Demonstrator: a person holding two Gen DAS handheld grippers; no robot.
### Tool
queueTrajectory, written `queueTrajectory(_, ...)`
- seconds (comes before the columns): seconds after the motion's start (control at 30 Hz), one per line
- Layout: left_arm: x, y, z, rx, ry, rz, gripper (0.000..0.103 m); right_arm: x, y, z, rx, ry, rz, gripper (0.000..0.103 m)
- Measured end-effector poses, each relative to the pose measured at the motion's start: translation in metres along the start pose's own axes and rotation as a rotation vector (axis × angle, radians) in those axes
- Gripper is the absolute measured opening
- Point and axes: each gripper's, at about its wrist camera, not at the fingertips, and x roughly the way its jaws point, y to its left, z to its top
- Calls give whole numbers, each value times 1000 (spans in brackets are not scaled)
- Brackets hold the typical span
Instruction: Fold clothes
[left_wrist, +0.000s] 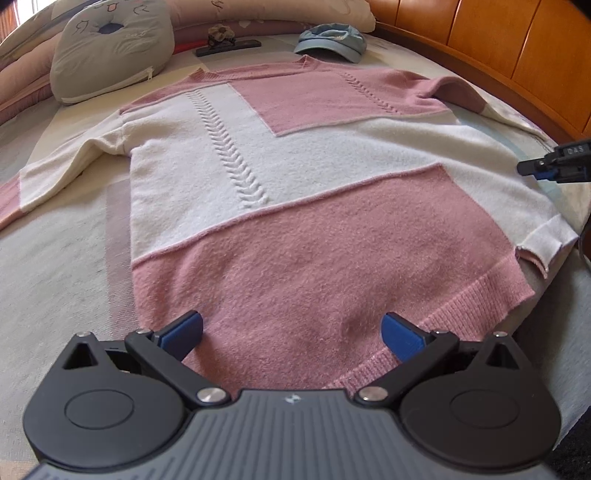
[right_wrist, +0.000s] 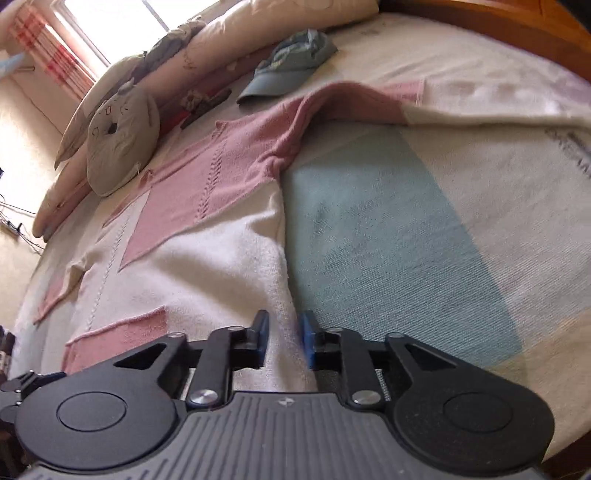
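Plainly, from the left wrist view, the pink-and-cream knitted sweater lies flat and face up on the pale striped bed, its long axis running straight away from the left claw, ribbed hem nearest and neckline far. That claw hangs wide open over the hem, gripping nothing. The right claw shows at the sweater's right side edge.

From the right wrist view, the right claw stands with a narrow gap, astride the sweater's side edge; the pads look apart from the cloth, so it holds nothing. The right sleeve stretches outward ahead of it, nearer this hand. No containers appear; a blue cap rests beyond the collar.
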Motion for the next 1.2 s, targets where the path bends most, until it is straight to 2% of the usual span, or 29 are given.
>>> queueTrajectory(0.1,0,-2,1,9,-1,3,102,-17,11,-5,-28,-70,-22,38)
queueTrajectory(0.2,-1,-5,2,25,-6,0,102,-27,39,-11,-145,-113,-67,44)
queueTrajectory(0.3,-3,-6,1,23,-15,-4,102,-27,70,-20,-273,-104,-42,49)
queueTrajectory(0.4,-8,0,-2,-21,-30,-19,102,-21,98,-29,-364,-82,-10,54)
queueTrajectory(0.53,-24,28,-13,-164,-75,-80,102,-12,114,-41,-376,-51,46,56)
queueTrajectory(0.6,-34,47,-23,-246,-110,-88,102,-9,119,-47,-374,-38,68,58)
queueTrajectory(0.7,-38,79,-35,-379,-112,-91,102,-8,119,-51,-351,-35,80,64)
queueTrajectory(0.8,-30,110,-46,-559,-95,-226,100,-7,118,-55,-323,-36,89,65)
queueTrajectory(0.93,-6,136,-56,-817,-80,-579,100,-9,114,-54,-278,-47,116,68)
queueTrajectory(0.97,-1,139,-55,-844,-78,-613,101,-9,113,-54,-273,-48,120,70)
queueTrajectory(1.1,7,139,-46,-866,-73,-628,100,-7,114,-54,-262,-48,123,70)
queueTrajectory(1.2,4,125,-51,-816,4,-679,100,-10,114,-58,-259,-48,127,70)
